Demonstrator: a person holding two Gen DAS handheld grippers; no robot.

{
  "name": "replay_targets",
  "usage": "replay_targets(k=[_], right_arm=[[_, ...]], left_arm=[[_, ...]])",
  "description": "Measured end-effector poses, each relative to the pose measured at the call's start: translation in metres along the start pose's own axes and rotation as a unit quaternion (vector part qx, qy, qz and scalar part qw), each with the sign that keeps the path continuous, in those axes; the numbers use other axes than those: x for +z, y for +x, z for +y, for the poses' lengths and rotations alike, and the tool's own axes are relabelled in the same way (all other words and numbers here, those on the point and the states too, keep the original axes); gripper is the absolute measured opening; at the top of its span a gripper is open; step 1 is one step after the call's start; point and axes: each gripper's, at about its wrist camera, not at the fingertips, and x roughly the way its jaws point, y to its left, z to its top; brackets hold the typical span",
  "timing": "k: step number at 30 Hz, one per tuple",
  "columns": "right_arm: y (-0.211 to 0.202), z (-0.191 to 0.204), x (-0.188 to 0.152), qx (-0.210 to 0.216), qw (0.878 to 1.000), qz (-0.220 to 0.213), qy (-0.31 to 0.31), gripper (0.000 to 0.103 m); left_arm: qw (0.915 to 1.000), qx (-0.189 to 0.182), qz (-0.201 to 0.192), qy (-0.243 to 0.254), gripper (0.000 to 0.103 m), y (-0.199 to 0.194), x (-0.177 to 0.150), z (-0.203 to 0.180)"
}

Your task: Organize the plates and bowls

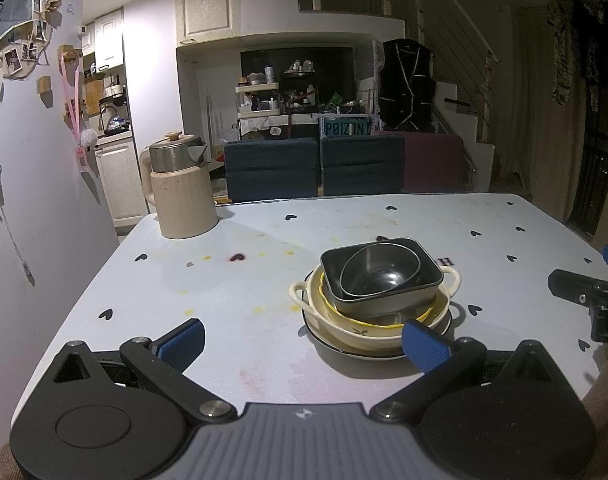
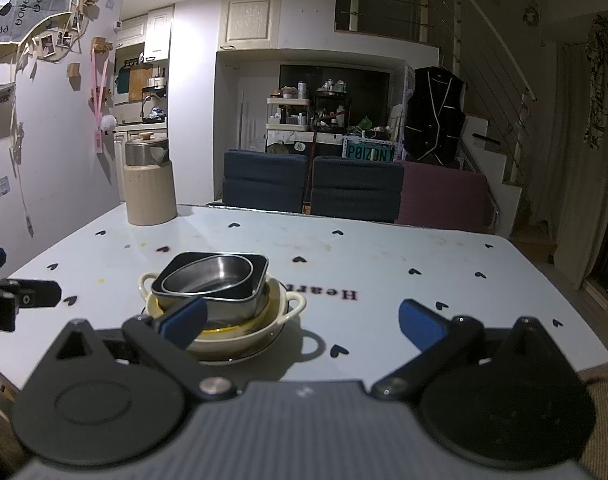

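A stack of dishes stands on the table. A round metal bowl (image 1: pixel 378 274) sits in a dark square dish (image 1: pixel 428 280), inside a cream two-handled bowl (image 1: pixel 304 294) with a yellow rim, on a white black-rimmed plate (image 1: pixel 344 350). The stack also shows in the right wrist view (image 2: pixel 216 284). My left gripper (image 1: pixel 304 340) is open and empty just in front of the stack, its right pad (image 1: pixel 424 344) over the plate's near edge. My right gripper (image 2: pixel 304 322) is open and empty to the right of the stack, its left pad (image 2: pixel 184 320) in front of the bowls.
The table (image 1: pixel 244 280) has a light blue cloth with black hearts. A cream kettle (image 1: pixel 180 192) stands at its far left corner, also in the right wrist view (image 2: pixel 148 180). Blue chairs (image 1: pixel 316 168) stand behind the far edge. A wall is on the left.
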Motion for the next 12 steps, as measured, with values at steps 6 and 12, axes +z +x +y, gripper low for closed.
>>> replay_targets(k=[6, 12], right_arm=[[0.0, -0.0001, 0.0, 0.0, 1.0, 0.0, 0.0, 0.103], [-0.0002, -0.0007, -0.0003, 0.0, 1.0, 0.001, 0.0, 0.103]], left_arm=[[1.0, 0.001, -0.002, 0.003, 0.103, -0.0017, 0.0001, -0.0023], [1.0, 0.001, 0.0, 0.0, 0.103, -0.0013, -0.0006, -0.0019]])
